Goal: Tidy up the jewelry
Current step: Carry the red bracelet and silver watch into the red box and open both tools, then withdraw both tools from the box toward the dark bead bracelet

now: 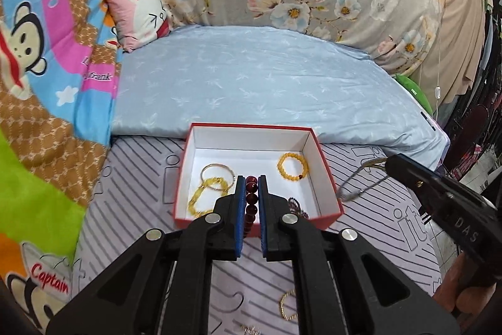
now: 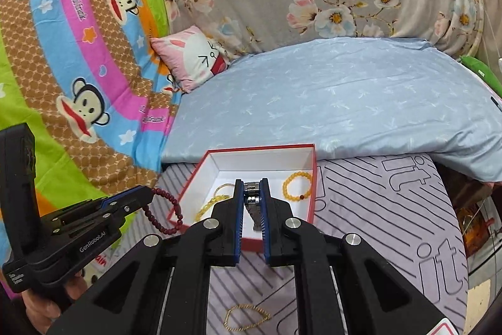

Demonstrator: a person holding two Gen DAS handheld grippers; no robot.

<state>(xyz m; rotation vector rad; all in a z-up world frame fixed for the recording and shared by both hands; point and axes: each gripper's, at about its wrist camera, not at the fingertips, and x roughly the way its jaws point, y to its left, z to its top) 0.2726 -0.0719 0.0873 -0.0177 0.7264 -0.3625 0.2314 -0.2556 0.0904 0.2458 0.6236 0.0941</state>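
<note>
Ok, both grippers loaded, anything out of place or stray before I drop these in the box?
One stray: a thin gold chain lies loose on the striped sheet, outside the red box. The left gripper clamps the dark red bead bracelet; the right gripper clamps the metal watch. Nothing looks damaged.

Box [image 1: 326, 178] sits on the striped sheet [image 1: 141, 193], its far wall just before the folded quilt [image 1: 251, 77]. In the box: beaded bracelet [image 1: 292, 166] at far right; bangle [image 1: 216, 173] at left, overlapping a chunky bracelet [image 1: 204, 197] nearer the front. Left gripper [image 1: 251, 187] over the box's near wall, a bead strand [image 1: 251, 200] between its fingers (strand hangs outside the box's left wall in the right wrist view). Right gripper [image 2: 252, 197] over the box's near part, a watch [image 2: 254, 203] between its fingers. Chain [image 2: 246, 319] on the sheet, before the box. Pillow [image 1: 138, 11] behind the quilt, left.
</note>
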